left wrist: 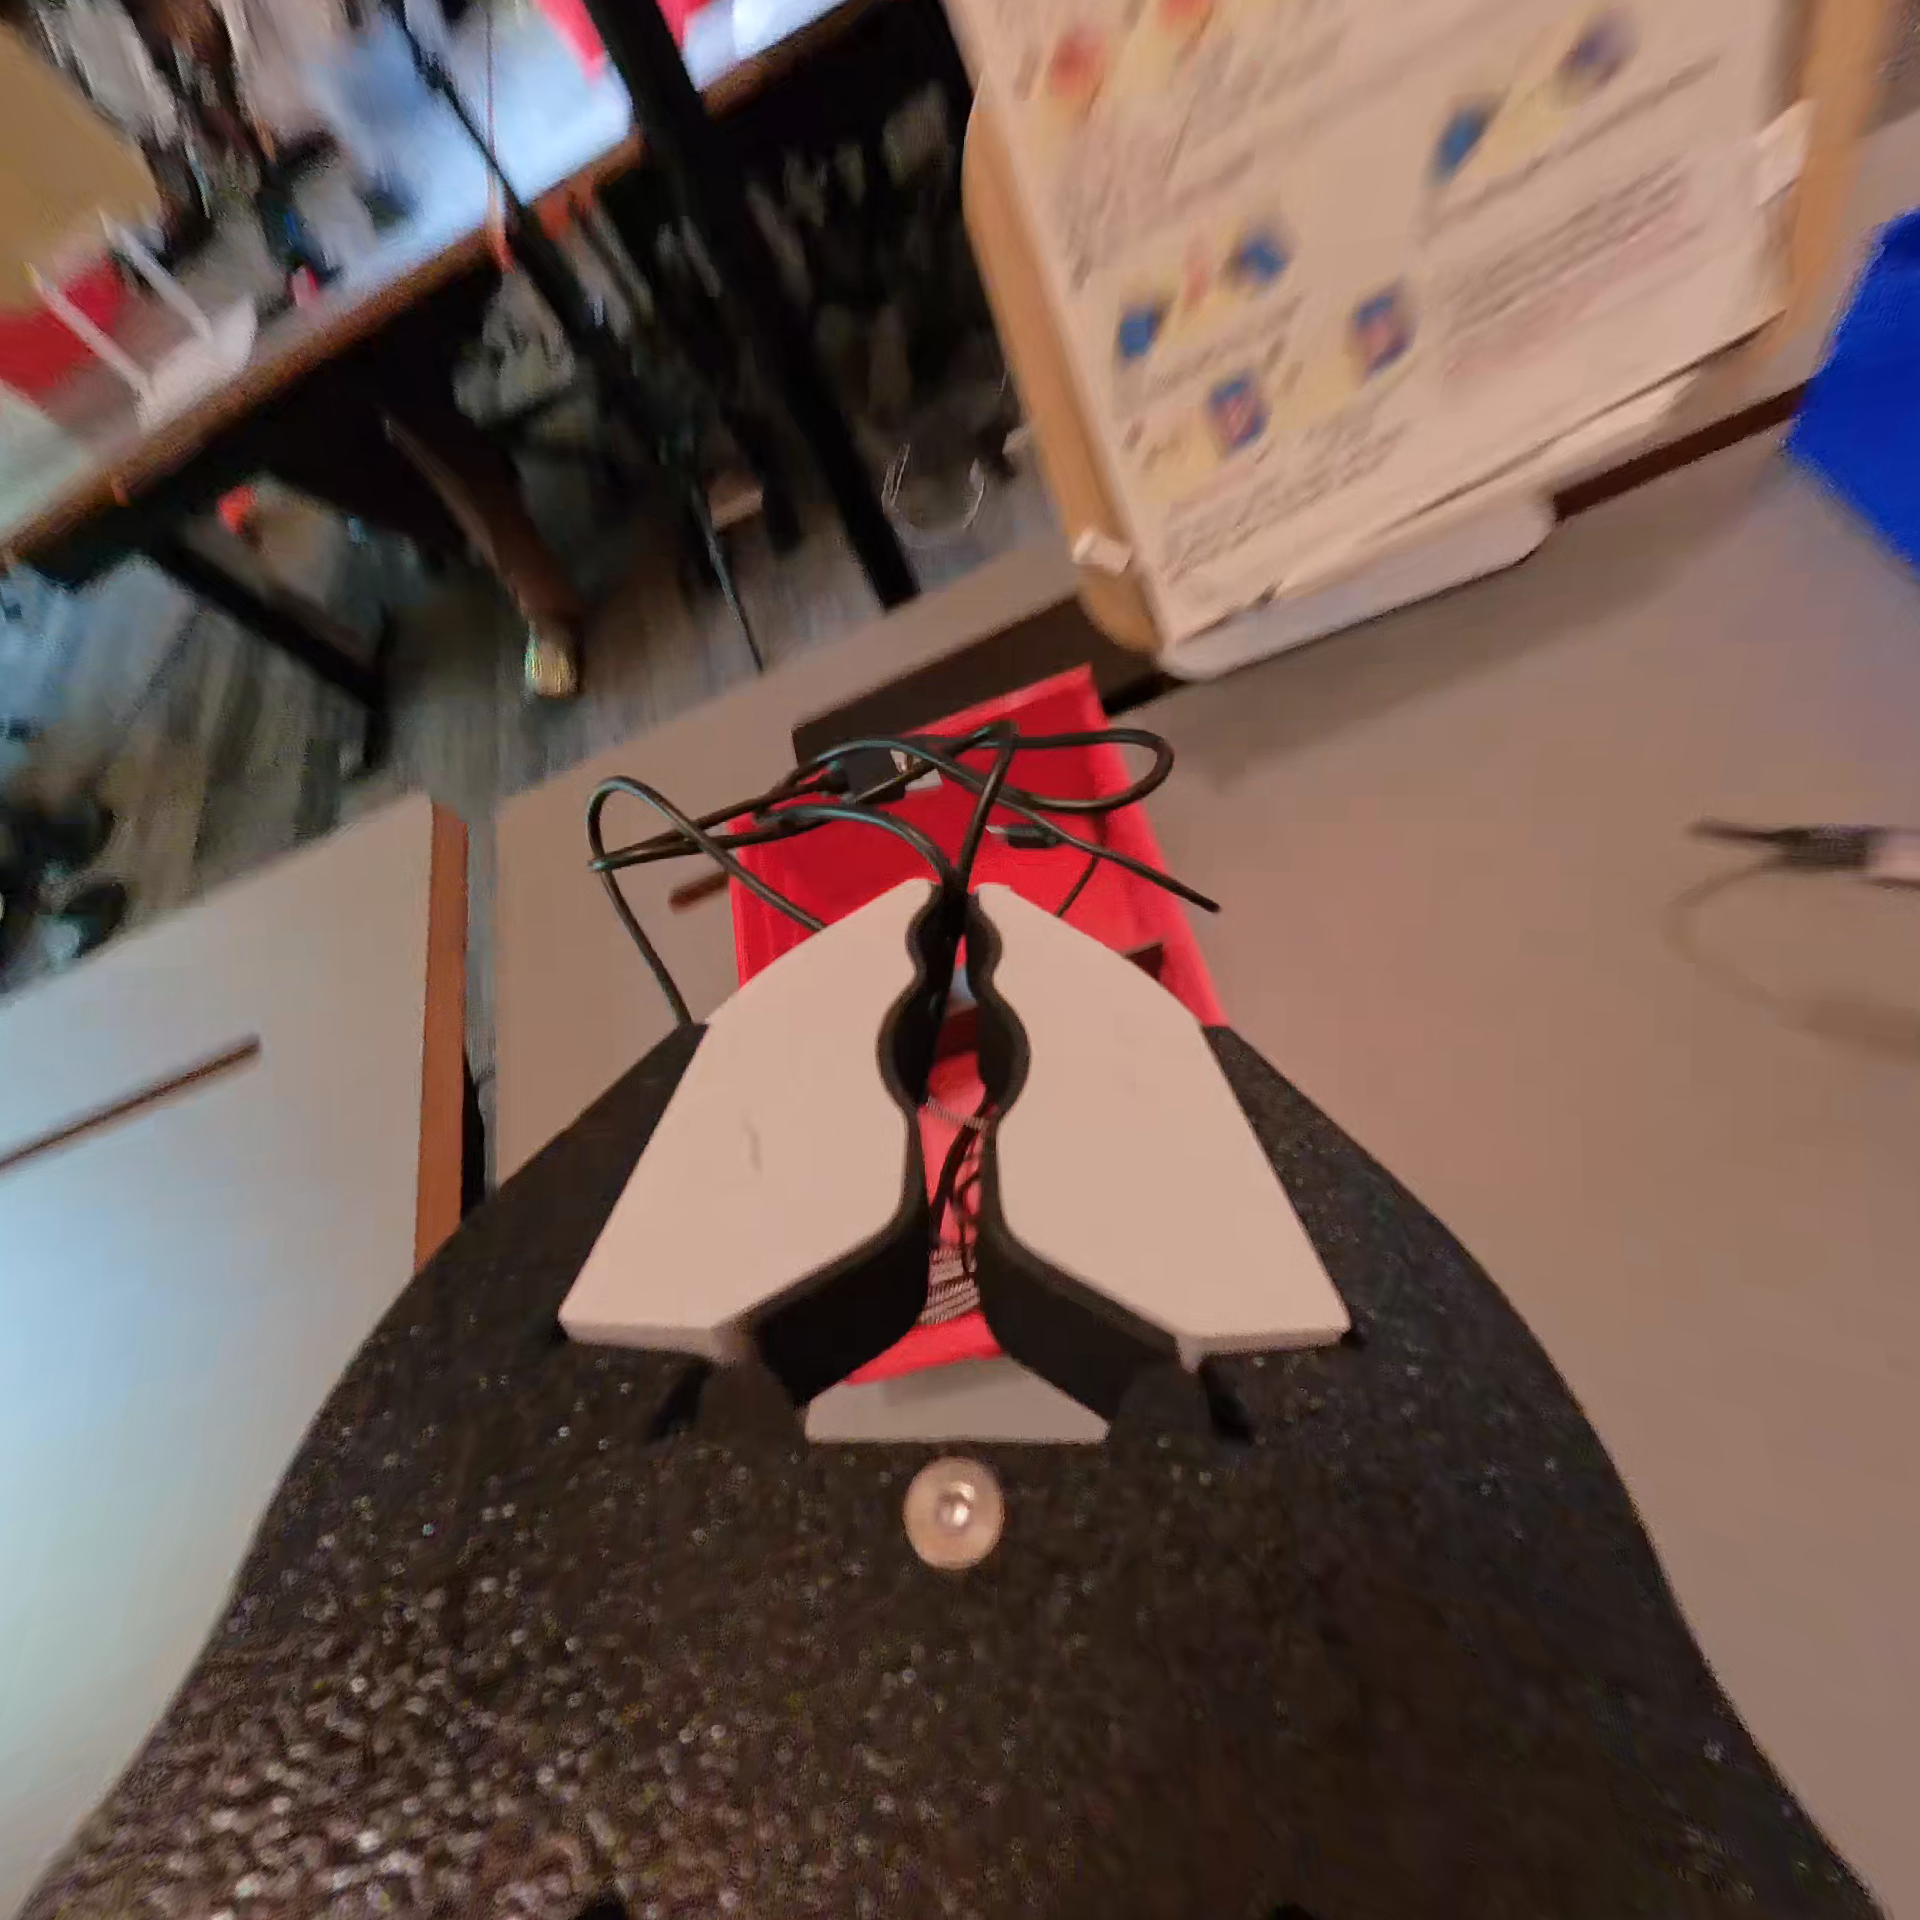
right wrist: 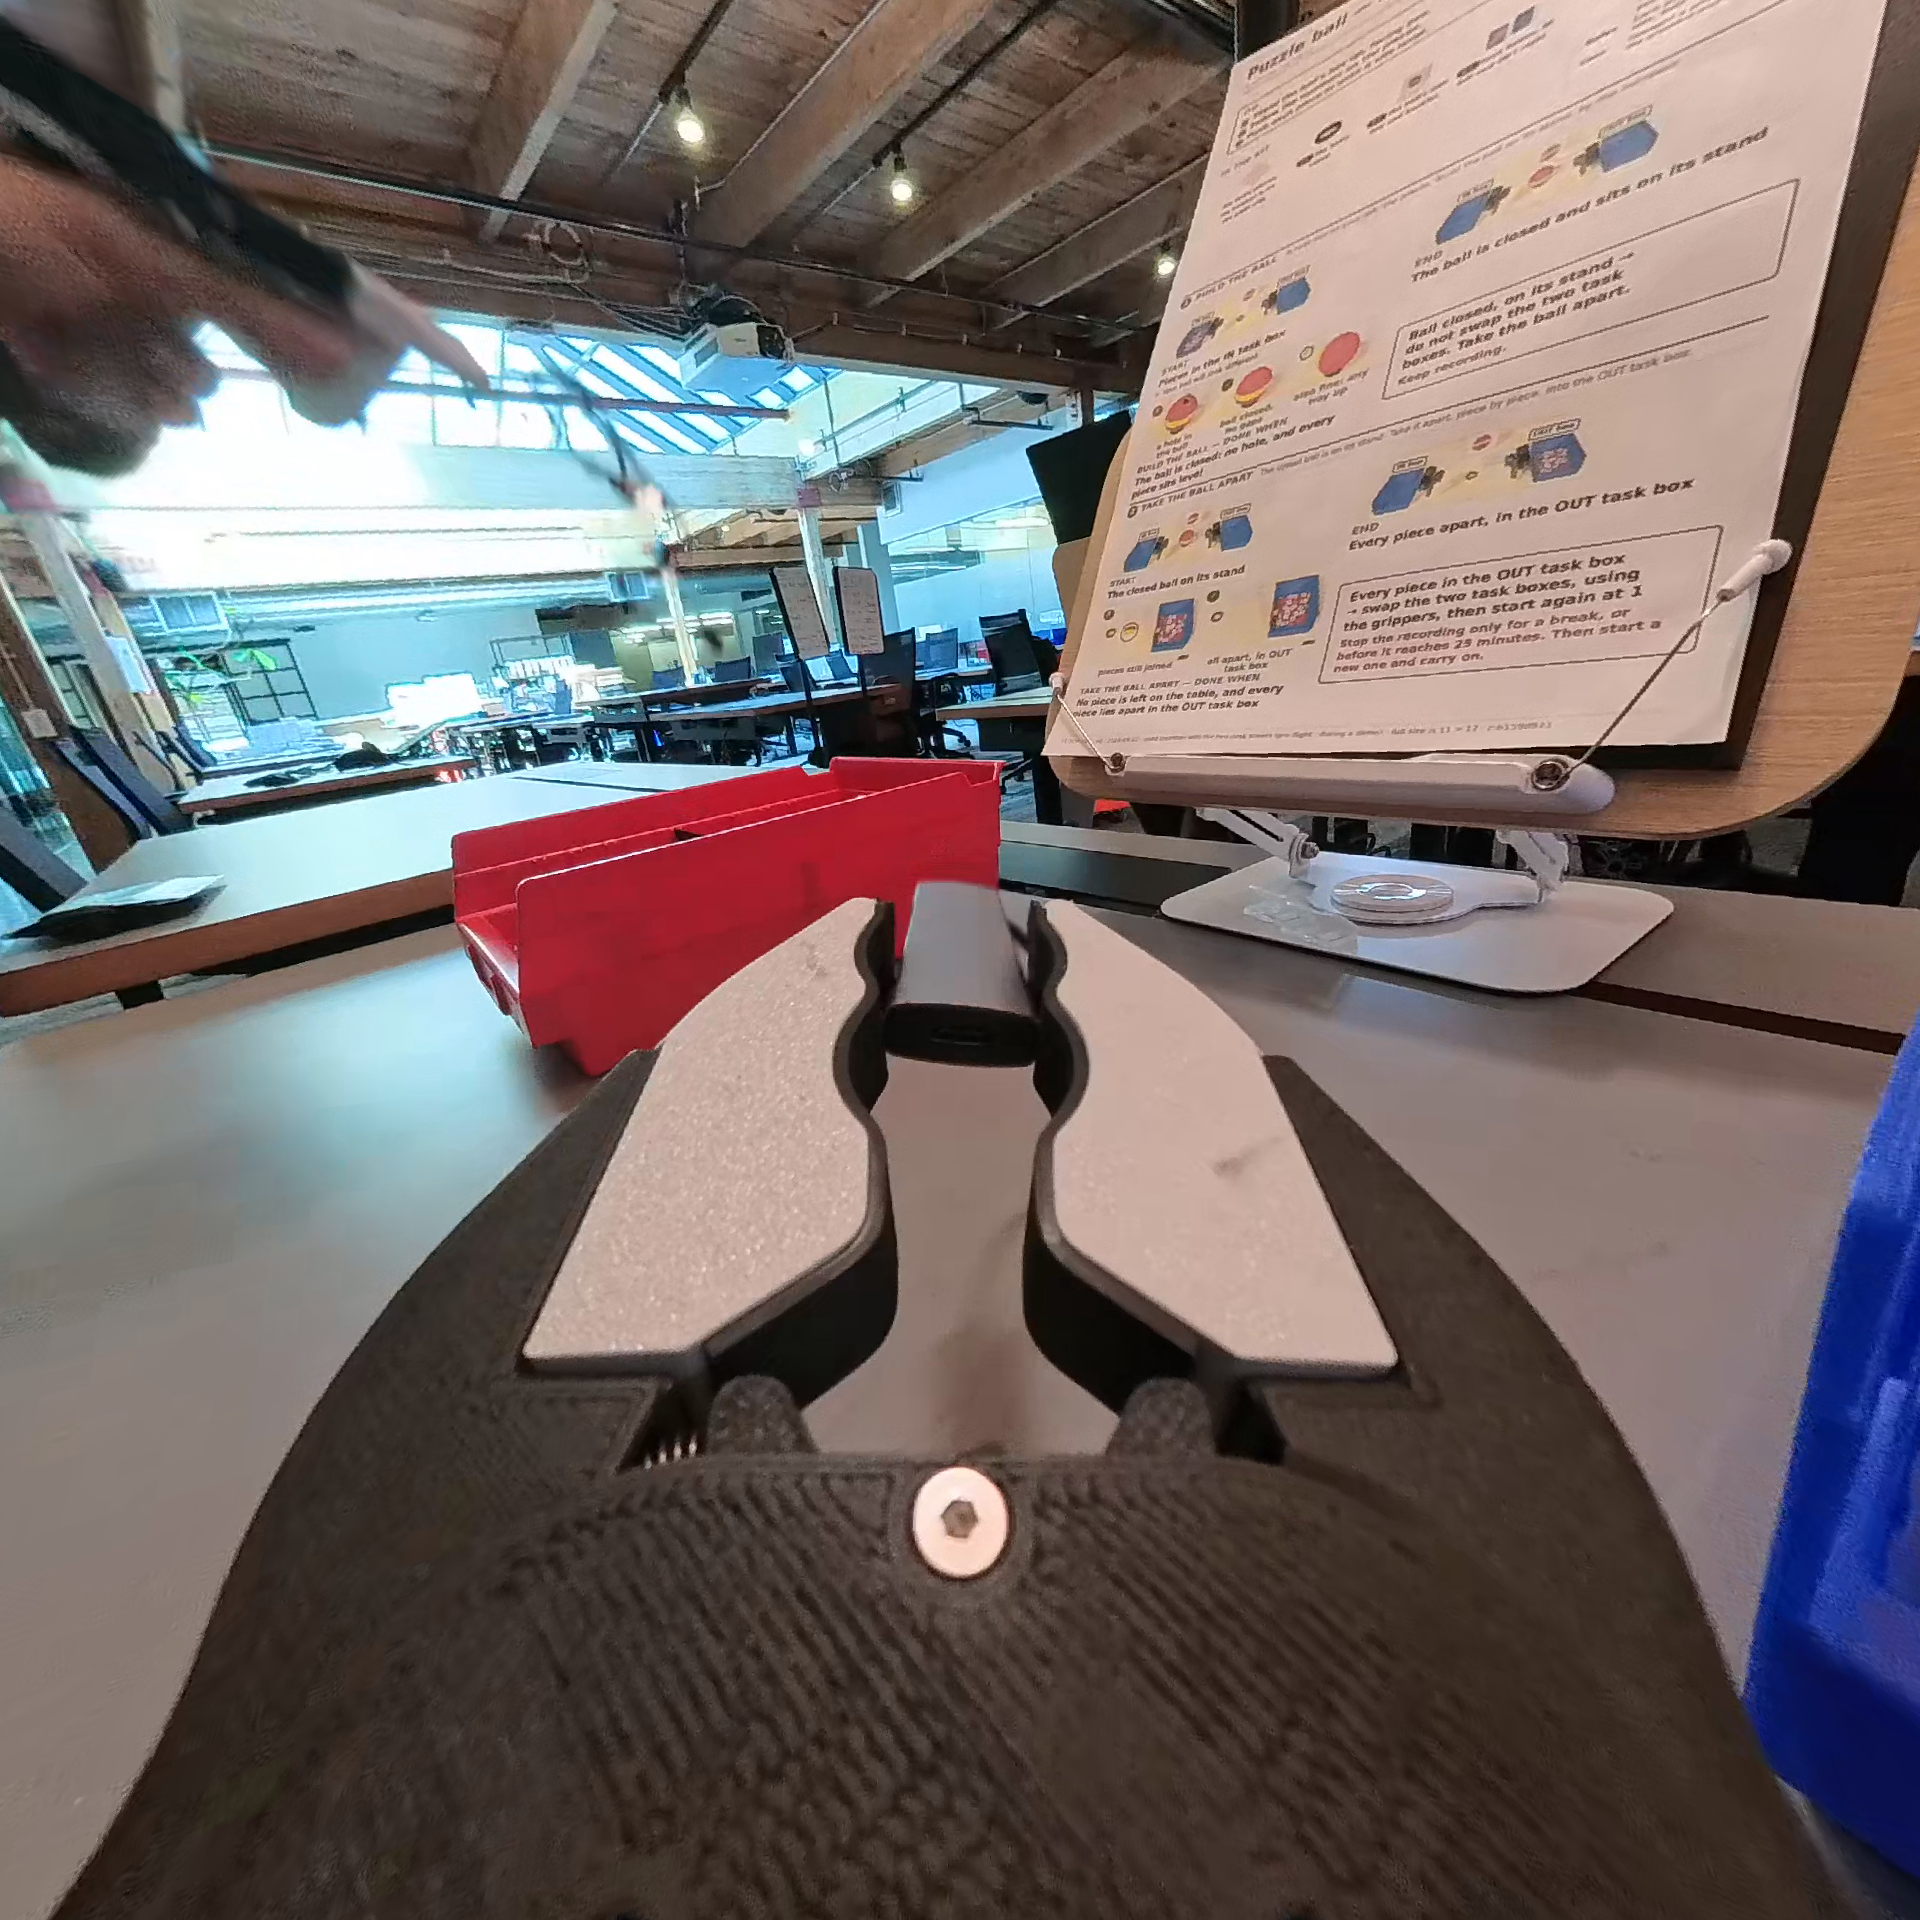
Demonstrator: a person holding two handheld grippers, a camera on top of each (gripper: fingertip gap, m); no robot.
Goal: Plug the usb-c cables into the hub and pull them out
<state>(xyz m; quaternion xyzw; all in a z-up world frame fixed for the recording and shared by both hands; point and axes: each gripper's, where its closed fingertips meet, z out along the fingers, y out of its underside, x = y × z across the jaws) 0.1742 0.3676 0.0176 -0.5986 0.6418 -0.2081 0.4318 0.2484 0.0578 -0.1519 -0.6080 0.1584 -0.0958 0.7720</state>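
In the left wrist view my left gripper [left wrist: 954, 904] is shut on a bundle of thin black usb-c cables [left wrist: 862, 821] and holds them above a red bin [left wrist: 1132, 862]. The cables loop in a tangle past the fingertips. This view is blurred. In the right wrist view my right gripper [right wrist: 961, 914] is shut on the hub [right wrist: 961, 997], a dark slim block with a port in the end facing the camera, held just above the table. The left gripper, held by a hand [right wrist: 156, 291], shows blurred at the upper left with a cable [right wrist: 613, 457] dangling from it.
The red bin [right wrist: 727, 914] stands on the grey table [right wrist: 260, 1195] ahead left of the hub. A wooden document stand [right wrist: 1455, 416] with a printed sheet stands at the back right on a white base [right wrist: 1434, 925]. A blue box [right wrist: 1849, 1455] is close on the right.
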